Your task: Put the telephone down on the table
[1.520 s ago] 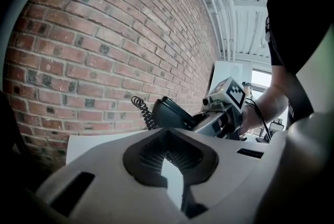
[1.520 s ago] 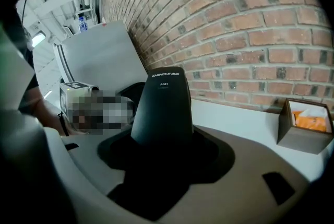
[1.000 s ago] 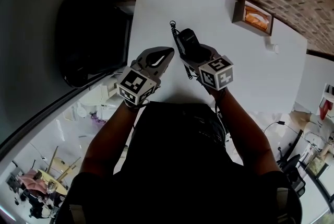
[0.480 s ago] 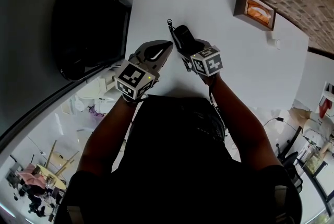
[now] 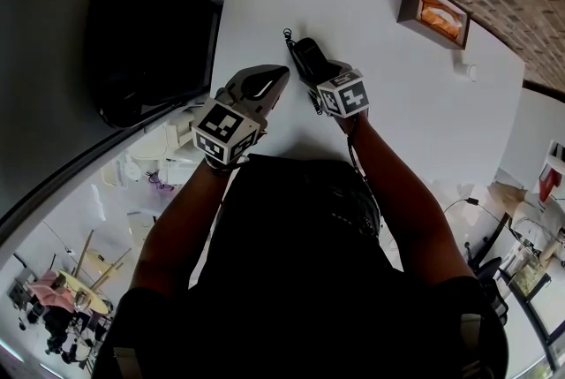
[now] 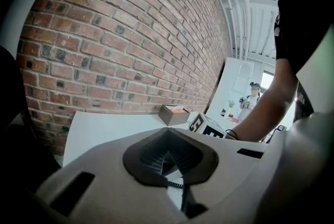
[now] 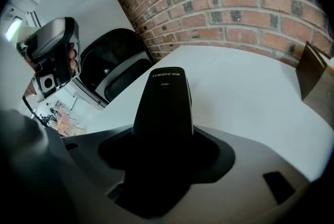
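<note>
The black telephone handset (image 5: 306,56) sticks out forward from my right gripper (image 5: 320,73), which is shut on it over the white table (image 5: 406,112). Its coiled cord (image 5: 289,37) curls at the far end. In the right gripper view the handset (image 7: 164,97) rises from between the dark pads, above the table top. I cannot tell if it touches the table. My left gripper (image 5: 270,80) hovers just left of it, jaws together and holding nothing. In the left gripper view its pads (image 6: 151,152) nearly meet.
A small brown open box (image 5: 433,17) with something orange inside stands at the table's far right by the brick wall. A large black rounded object (image 5: 150,50) stands off the table's left edge. The white table top stretches right of the grippers.
My right gripper has carried the handset farther forward and slightly left over the table. The left gripper has shifted a little the same way, staying shut.
</note>
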Tool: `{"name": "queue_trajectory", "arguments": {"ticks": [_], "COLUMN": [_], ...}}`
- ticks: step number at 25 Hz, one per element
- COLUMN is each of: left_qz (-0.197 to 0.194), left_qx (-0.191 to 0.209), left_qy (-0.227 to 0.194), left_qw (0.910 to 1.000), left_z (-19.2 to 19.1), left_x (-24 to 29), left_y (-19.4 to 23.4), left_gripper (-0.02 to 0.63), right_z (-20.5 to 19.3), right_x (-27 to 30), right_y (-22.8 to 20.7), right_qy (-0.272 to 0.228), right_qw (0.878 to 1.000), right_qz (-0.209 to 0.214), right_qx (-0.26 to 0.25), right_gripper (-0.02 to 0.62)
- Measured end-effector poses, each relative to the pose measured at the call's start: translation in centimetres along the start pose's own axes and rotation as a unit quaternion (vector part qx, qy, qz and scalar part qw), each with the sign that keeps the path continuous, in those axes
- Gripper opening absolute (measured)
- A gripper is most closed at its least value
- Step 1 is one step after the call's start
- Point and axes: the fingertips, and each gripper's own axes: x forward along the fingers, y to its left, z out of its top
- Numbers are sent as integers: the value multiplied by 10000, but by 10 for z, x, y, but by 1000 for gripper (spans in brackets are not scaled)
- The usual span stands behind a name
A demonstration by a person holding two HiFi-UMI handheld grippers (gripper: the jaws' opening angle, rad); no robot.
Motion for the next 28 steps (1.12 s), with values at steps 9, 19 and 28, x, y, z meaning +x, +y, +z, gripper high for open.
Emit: {"name": "queue_trajectory", "arguments": {"ticks": [9, 19, 28], "left_qz": [48, 98, 95], "left_qx": [-130, -146, -90], "left_qy": [25, 40, 11], "left_qw": [9999, 9998, 9999], "left_z": [-7, -11, -7], "left_x": [-3, -8, -12], "left_y": [-4, -6, -10], "left_gripper": [8, 8, 8], "right_z": [-15, -16, -16], "right_x": [10, 12, 10], "right_y": [-11, -8, -5], "right_qy": [192, 173, 93], "right_qw": [9994, 9988, 9987], "right_qz": [-185, -130, -90], "right_qx": [-234, -446, -499], "right_gripper": [275, 275, 278]}}
